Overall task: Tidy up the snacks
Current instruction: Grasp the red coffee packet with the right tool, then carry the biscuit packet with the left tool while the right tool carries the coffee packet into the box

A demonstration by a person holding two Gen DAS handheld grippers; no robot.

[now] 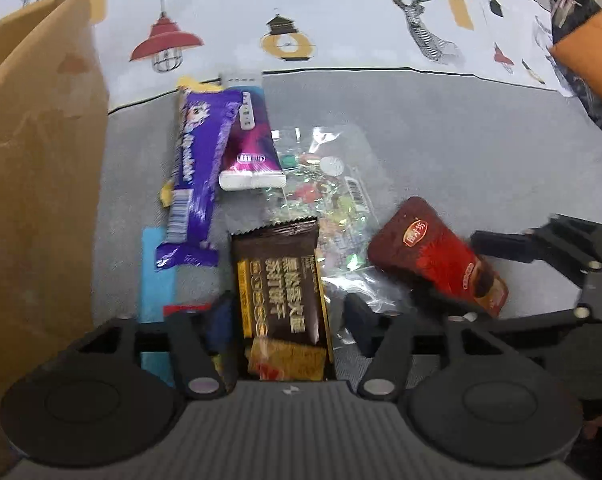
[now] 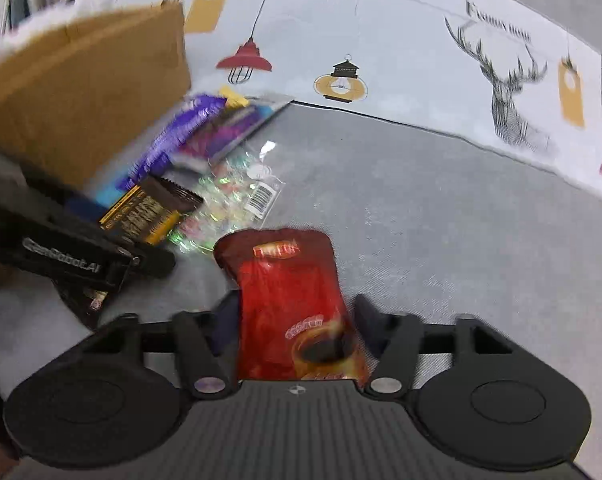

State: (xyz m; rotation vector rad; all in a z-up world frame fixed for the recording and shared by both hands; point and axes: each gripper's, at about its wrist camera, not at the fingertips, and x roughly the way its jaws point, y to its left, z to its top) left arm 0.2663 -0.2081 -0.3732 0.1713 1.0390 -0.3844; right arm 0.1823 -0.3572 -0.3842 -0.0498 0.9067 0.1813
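Snacks: left gripper (image 1: 289,312) straddles brown packet (image 1: 279,280), right gripper (image 2: 293,316) seemingly grasps red sachet (image 2: 289,300).

The cardboard box (image 1: 37,160) was plain tan. The tablecloth (image 1: 441,152) was grey in front and pale behind, printed with red and yellow lamps and a black-lined stag. The chocolate bar wrapper (image 1: 199,168) was purple with white lettering and yellow ends. Beside it, the small sachet (image 1: 249,140) ran from white into magenta. The biscuit packet (image 1: 281,280) was dark brown with gold characters. The candy bag (image 1: 333,184) was clear, with iridescent sweets inside. The pouch (image 2: 289,300) was red.
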